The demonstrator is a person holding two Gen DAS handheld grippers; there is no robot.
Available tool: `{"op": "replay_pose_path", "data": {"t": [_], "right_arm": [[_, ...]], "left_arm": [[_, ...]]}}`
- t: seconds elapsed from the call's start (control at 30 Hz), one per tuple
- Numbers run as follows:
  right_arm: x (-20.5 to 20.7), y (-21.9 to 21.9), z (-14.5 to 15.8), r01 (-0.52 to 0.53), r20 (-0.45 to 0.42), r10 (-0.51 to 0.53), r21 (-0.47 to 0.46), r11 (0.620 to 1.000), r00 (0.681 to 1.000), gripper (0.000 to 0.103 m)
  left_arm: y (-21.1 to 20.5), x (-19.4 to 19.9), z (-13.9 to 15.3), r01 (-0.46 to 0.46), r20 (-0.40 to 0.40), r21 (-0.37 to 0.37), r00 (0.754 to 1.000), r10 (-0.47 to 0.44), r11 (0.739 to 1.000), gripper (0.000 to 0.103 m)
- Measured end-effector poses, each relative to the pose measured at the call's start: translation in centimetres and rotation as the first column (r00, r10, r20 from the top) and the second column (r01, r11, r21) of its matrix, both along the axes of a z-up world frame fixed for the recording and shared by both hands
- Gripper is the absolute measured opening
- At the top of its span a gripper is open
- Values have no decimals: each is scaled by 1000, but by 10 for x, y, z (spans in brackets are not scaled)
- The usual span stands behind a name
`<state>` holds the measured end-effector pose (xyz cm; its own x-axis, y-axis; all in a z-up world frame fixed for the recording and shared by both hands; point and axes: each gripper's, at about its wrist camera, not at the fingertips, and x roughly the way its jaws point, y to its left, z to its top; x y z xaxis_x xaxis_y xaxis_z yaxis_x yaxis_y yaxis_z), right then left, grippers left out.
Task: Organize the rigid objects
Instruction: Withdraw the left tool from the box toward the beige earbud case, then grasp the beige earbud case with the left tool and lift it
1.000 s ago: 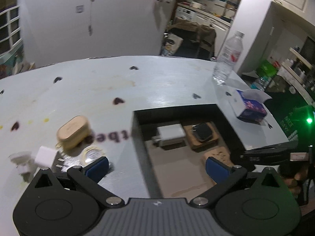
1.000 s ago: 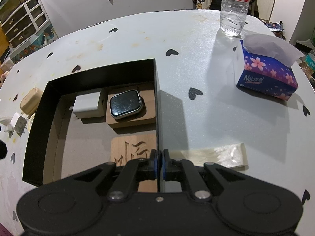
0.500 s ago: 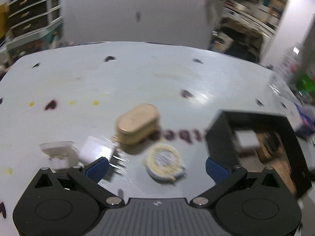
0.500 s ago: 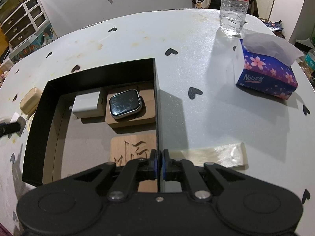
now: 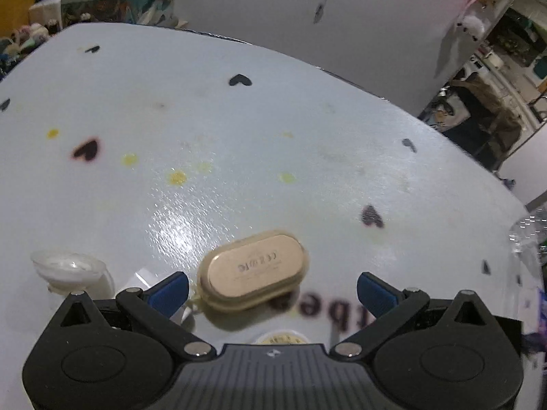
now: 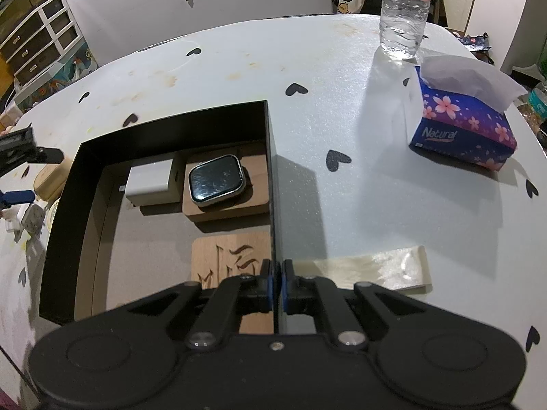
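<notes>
Left claw (image 5: 271, 288) stands with its blue pads (image 5: 170, 289) spread wide apart, nothing pressed between them; the tan oval case (image 5: 253, 271) lies flat on the white worktop (image 5: 239, 136) in the gap, lower centre of the left wrist view, nearer the left pad and touching neither. A round yellowish tin (image 5: 280, 337) peeks out just below the case, half hidden by the claw body. A clear plastic piece (image 5: 66, 266) sits at lower left of that view.

Right claw (image 6: 277, 282) is clamped together on the right wall of the black box (image 6: 270, 177), at lower centre of the right wrist view. Inside the box, a white charger block (image 6: 150, 184) lies beside a smartwatch (image 6: 217, 179) that rests on a wooden block (image 6: 225, 205), toward the far wall; a carved wooden tile (image 6: 232, 259) lies nearer, against the gripped wall. A pale strip (image 6: 376, 268) lies on the worktop just right of the claw. A tissue box (image 6: 465, 126) sits at upper right, and a water bottle (image 6: 405, 10) stands behind it.
</notes>
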<state>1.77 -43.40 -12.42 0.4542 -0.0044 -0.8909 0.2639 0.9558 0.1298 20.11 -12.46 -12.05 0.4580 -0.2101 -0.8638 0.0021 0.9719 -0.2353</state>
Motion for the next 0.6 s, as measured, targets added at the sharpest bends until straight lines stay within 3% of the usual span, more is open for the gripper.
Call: {"op": "replay_pose_path", "data": {"t": [0.23,0.37,0.43,0.6], "right_arm": [[1,0,-1,1,-3,-1,4,1000,1000,6],[2,0,-2,1,-6,-1,4,1000,1000,6],[2,0,-2,1,-6,-1,5,1000,1000,6],[1,0,-2,2,-6,-2,6,1000,1000,6]], "left_arm": [[-12,6,-5,63,13,-38,998,-62,997,103],[-24,6,-7,118,32,34,992,-119,992,103],[-23,8,-10,92,22,46,995,-93,995,103],[-9,12,-18,-70,-43,-45,997,69,997,103]]}}
